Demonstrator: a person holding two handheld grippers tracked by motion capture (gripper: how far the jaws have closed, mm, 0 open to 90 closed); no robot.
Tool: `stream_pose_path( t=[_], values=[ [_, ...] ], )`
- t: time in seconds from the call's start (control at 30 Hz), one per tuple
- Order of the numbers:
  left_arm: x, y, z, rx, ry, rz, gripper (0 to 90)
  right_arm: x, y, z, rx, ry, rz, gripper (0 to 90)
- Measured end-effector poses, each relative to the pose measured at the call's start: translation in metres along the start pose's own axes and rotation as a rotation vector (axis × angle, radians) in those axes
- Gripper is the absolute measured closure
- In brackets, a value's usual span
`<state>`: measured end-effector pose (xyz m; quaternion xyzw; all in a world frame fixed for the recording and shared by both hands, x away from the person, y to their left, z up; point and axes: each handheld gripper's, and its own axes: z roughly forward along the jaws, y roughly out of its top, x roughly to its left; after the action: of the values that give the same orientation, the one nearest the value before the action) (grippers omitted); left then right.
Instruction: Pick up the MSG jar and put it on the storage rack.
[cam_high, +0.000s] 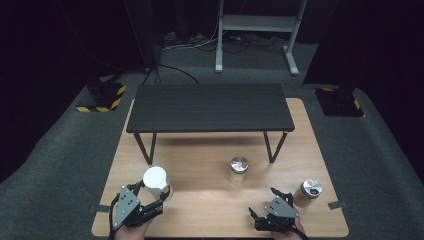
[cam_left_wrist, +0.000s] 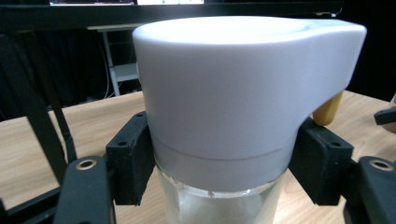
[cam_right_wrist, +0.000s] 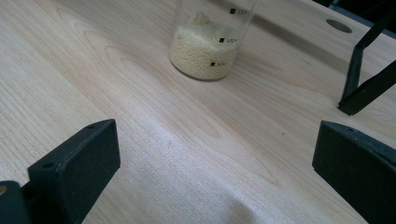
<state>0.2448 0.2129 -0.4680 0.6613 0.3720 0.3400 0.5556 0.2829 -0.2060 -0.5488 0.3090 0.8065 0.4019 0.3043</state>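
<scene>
The left gripper (cam_high: 159, 196) clamps a white-lidded glass jar (cam_high: 156, 181), left of the metal-lidded jar of grains (cam_high: 238, 170). The right gripper (cam_high: 264, 205), jaws apart and empty, sits below that jar.

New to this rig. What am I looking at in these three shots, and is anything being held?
No robot here: a person holds a two-jaw gripper in each hand. The high view looks down on a wooden table; the other two come from cameras riding on each gripper, looking along its black jaws. On the table stand a small black bench, a jar with a metal lid and a dark-topped jar. The left gripper is shut on a white-capped glass jar, its pads pressing just under the cap. The right gripper is open and holds nothing; its view shows pale grains in the metal-lidded jar.
</scene>
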Motion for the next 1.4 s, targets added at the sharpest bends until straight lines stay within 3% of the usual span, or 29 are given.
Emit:
stream_pose_path(
  t=[0.17, 1.07, 1.4],
  values=[
    [-0.001, 0.011, 0.006, -0.009, -0.011, -0.02, 30.6, 0.0, 0.0, 0.0, 0.001, 0.0, -0.002, 0.0],
    [0.001, 0.06, 0.026, -0.037, -0.023, -0.014, 30.6, 0.0, 0.0, 0.0, 0.003, 0.0, -0.002, 0.0],
    [0.007, 0.072, 0.033, -0.052, -0.019, -0.051, 30.6, 0.0, 0.0, 0.0, -0.001, 0.001, -0.002, 0.0]
  ],
)
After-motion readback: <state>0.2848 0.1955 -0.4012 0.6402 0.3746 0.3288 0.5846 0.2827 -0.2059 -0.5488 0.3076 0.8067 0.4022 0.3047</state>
